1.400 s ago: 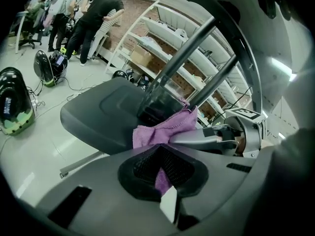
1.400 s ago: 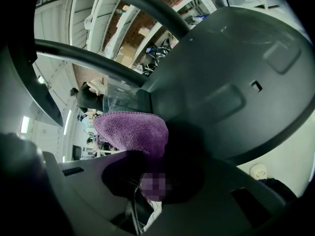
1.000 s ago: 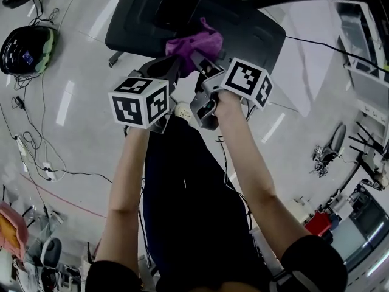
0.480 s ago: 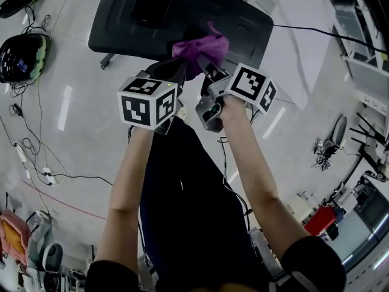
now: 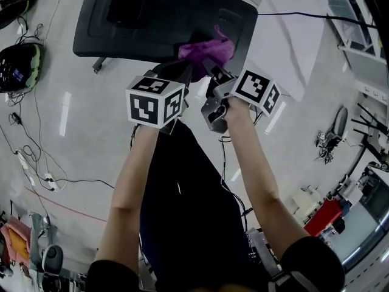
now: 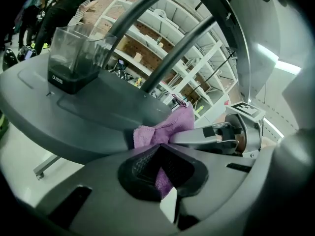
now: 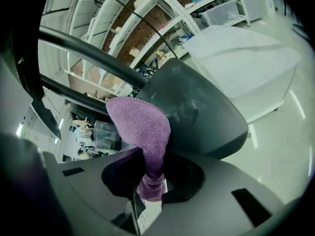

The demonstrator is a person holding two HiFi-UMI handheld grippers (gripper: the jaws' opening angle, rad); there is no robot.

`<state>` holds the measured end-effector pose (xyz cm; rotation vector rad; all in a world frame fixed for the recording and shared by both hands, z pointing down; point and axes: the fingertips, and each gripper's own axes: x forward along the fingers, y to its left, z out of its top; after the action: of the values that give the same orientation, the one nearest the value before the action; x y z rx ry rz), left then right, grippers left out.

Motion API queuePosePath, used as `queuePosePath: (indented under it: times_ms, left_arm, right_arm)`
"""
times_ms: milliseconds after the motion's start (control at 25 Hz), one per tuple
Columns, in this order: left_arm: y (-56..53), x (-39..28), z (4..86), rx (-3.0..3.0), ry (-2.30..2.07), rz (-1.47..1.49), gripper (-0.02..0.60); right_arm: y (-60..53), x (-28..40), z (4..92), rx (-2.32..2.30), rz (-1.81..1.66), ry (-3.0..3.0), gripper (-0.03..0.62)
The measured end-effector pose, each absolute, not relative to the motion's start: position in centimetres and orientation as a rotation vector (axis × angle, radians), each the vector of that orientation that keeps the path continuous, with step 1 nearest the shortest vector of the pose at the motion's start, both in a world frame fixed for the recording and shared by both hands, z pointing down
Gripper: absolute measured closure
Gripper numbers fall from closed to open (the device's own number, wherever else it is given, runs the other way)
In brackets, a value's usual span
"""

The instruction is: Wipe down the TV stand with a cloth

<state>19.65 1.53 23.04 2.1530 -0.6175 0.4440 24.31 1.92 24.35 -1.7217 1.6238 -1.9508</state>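
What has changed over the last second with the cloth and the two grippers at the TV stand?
The purple cloth has slid to the right along the near edge of the TV stand, carried by the left gripper and the right gripper together. Nothing was picked up or let go. Both sets of jaws stay shut on the cloth, side by side.

Cloth (image 5: 203,48) at near edge of TV stand (image 5: 152,23), pinched in left gripper (image 5: 181,72) and right gripper (image 5: 215,73), side by side. Helmet (image 5: 18,66) on floor, far left.
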Motion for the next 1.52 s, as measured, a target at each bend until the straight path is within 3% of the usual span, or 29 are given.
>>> queuePosePath:
  times_ms: [560, 1520]
  left_arm:
    - [4.8, 28.3, 21.9, 2.205, -0.508, 0.491, 0.575]
    - [9.4, 33.8, 22.3, 2.254, -0.380, 0.511, 0.575]
  right_arm:
    - [5.8, 33.1, 23.1, -1.813, -1.895, 1.550, 0.496]
    - [11.3, 39.3, 23.6, -1.959, -1.801, 1.455, 0.496]
